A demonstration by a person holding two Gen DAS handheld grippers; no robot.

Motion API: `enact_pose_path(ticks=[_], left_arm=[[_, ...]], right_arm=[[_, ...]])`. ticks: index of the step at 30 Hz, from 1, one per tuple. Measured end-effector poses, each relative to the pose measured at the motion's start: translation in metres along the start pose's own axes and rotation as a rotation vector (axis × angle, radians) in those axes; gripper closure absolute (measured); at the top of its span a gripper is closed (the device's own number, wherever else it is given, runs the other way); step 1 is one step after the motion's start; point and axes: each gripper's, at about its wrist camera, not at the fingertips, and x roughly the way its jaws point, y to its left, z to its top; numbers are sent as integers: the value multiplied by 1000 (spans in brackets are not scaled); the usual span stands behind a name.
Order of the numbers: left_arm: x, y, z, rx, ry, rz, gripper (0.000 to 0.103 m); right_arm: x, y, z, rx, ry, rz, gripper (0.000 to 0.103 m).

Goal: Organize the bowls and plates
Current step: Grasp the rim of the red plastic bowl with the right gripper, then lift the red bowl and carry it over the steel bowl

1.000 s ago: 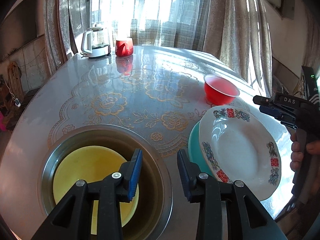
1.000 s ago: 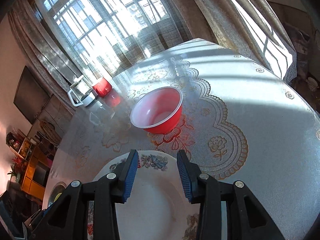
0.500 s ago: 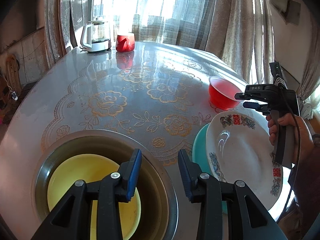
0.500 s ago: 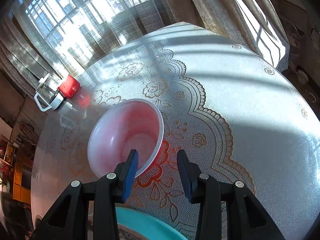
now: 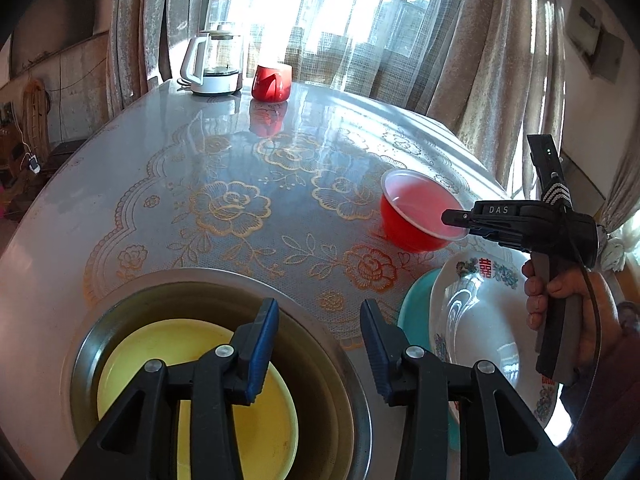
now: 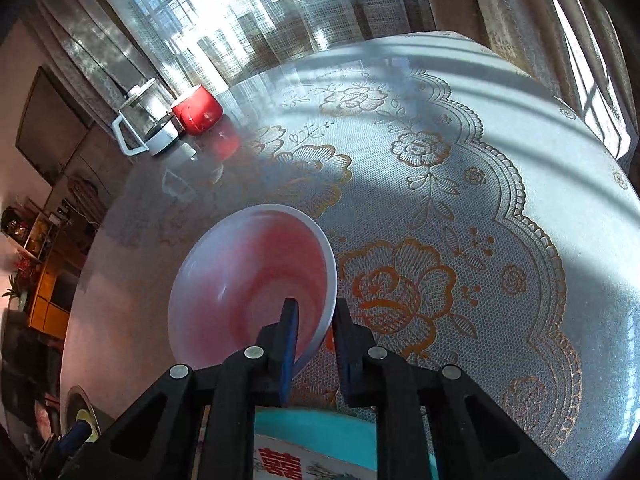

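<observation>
Left wrist view looks forward and downward along its own fingers, close over the metal basin (image 5: 352,380) at the near table edge, facing the window (image 5: 320,8) across the table (image 5: 168,184). Right wrist view points steeply down, very near the red bowl (image 6: 248,288), facing the same curtained window (image 6: 240,4) from further right. Both views share the red bowl (image 5: 416,216), the kettle (image 5: 214,66) (image 6: 148,120), the red cup (image 5: 272,82) (image 6: 198,110) and the decorated plate (image 5: 480,320) (image 6: 288,464). The left view also takes in the right gripper (image 5: 450,217).
</observation>
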Motion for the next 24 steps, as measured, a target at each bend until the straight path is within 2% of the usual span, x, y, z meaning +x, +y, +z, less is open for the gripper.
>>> enact_pose_path(ticks=[6, 11, 12, 13, 14, 16, 21, 24], left_arm=[[-2, 6, 10, -21, -24, -6, 60], [11, 15, 22, -29, 30, -14, 60], [14, 19, 25, -46, 43, -24, 60], [16, 23, 29, -62, 45, -31, 61], [17, 25, 32, -71, 49, -40, 62], [18, 28, 37, -90, 40, -53, 62], [21, 32, 49, -113, 20, -103, 62], [27, 32, 54, -123, 18, -98, 61]], right_arm=[[13, 40, -10, -121, 44, 74, 86], [17, 68, -20, -231, 85, 116, 86], [16, 69, -22, -240, 90, 114, 85], [16, 70, -23, -244, 90, 108, 78], [14, 71, -24, -248, 84, 101, 72], [7, 69, -24, -249, 65, 105, 69], [-14, 58, -22, -189, -22, 143, 65], [-22, 53, -22, -160, -47, 135, 66]])
